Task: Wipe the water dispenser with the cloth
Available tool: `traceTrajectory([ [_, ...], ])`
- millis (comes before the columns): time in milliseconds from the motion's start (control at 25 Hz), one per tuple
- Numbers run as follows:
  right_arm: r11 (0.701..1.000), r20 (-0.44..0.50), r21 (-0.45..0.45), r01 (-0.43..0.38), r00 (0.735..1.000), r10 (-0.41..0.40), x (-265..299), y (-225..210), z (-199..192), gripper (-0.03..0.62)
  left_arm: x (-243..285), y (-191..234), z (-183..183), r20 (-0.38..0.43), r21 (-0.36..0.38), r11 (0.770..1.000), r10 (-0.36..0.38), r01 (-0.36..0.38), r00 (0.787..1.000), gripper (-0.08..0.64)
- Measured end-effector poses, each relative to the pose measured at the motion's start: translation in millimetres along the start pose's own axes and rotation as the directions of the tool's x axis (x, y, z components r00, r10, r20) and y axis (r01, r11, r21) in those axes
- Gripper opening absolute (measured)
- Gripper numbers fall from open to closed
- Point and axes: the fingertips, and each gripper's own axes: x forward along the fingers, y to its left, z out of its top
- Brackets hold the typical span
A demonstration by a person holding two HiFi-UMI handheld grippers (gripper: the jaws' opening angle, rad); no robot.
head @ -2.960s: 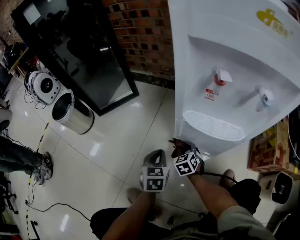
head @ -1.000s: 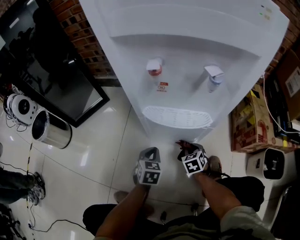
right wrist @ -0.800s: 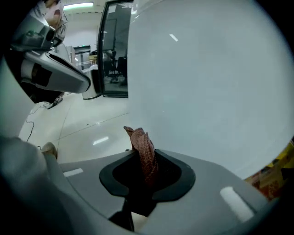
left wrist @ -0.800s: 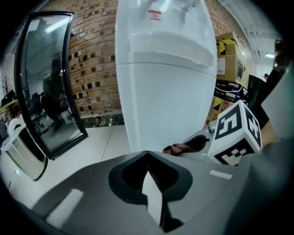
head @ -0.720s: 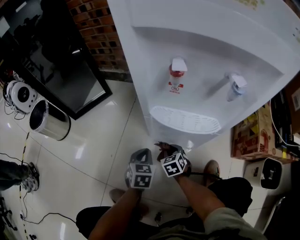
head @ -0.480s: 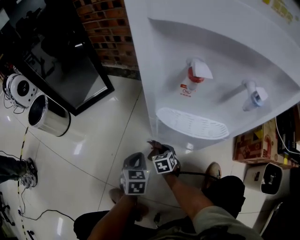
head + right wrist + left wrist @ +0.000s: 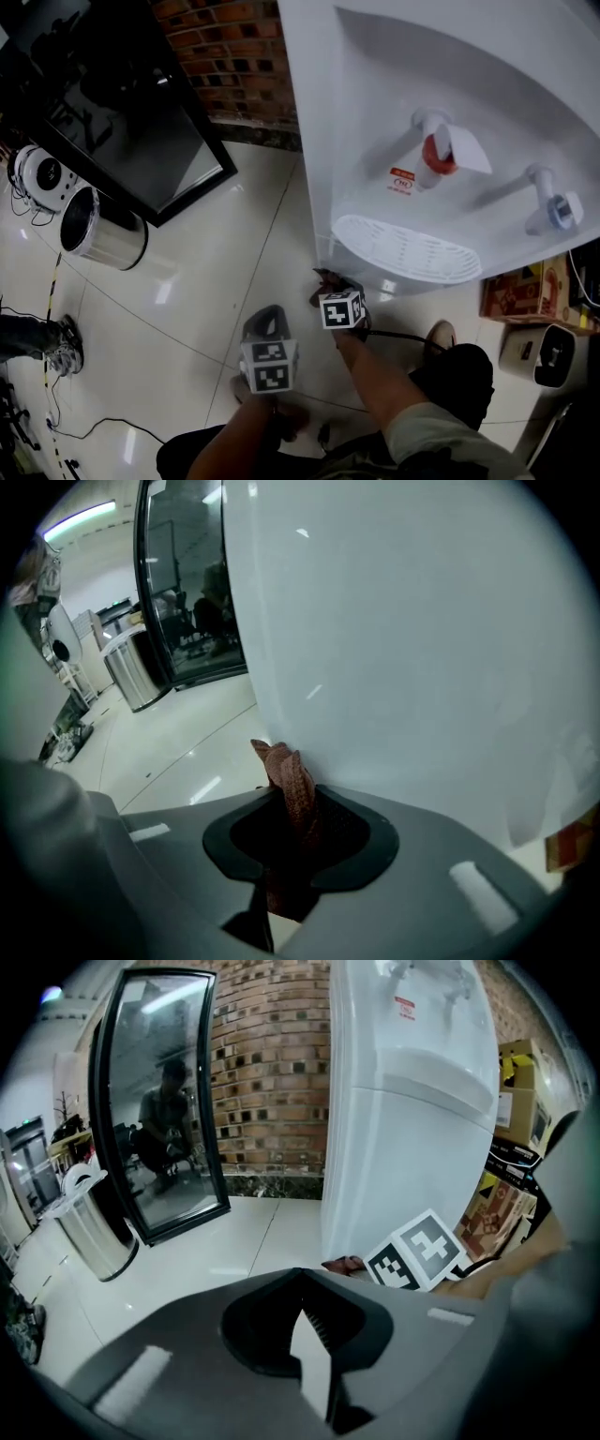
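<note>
The white water dispenser fills the upper right of the head view, with a red tap, a blue tap and a drip grille. My right gripper is shut on a reddish-brown cloth, held at the dispenser's lower left corner below the grille. In the right gripper view the cloth sticks up between the jaws, right beside the white body. My left gripper hangs lower left of it, jaws shut and empty, facing the dispenser.
A steel bin and a black-framed glass panel stand left against the brick wall. Cardboard boxes and a white appliance sit right of the dispenser. A cable runs over the glossy floor tiles.
The head view has swung about. My right gripper with the cloth has come in closer to the dispenser's lower left corner. The left gripper has dropped a little behind it.
</note>
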Motion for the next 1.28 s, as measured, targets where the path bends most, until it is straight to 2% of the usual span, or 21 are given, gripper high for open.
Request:
traceTrajectory([
  [240,0.998,-0.037,0.028,0.064,0.997,-0.063,-19.9,-54.0,-21.5,0.098,-3.9,-40.3,36.0,0.077,0.062,0.996,-0.075,0.07,0.994,0.0],
  [520,0.991,-0.045,0.066,0.115,0.993,-0.112,-55.9,-112.5,-43.8,0.098,1.1,-77.8,41.6,0.071,0.131,0.986,-0.112,0.102,0.991,0.0],
  [680,0.984,-0.056,0.088,0.152,0.988,-0.147,-73.7,-146.8,-59.9,0.099,-0.3,-109.8,55.1,0.097,0.171,0.976,-0.156,0.138,0.983,0.0],
  [920,0.96,-0.08,0.148,0.237,0.971,-0.227,-92.5,-202.4,-84.8,0.098,-3.7,-151.0,61.8,0.104,0.221,0.958,-0.207,0.18,0.973,0.0],
  [1160,0.97,-0.055,0.167,0.179,0.983,-0.173,-102.7,-212.6,-88.6,0.098,-8.7,-175.8,68.2,0.122,0.223,0.957,-0.215,0.185,0.969,0.0],
  [1280,0.967,-0.043,0.179,0.181,0.984,-0.176,-116.7,-221.1,-85.6,0.098,-15.4,-187.6,71.4,0.137,0.217,0.96,-0.21,0.177,0.968,0.0],
])
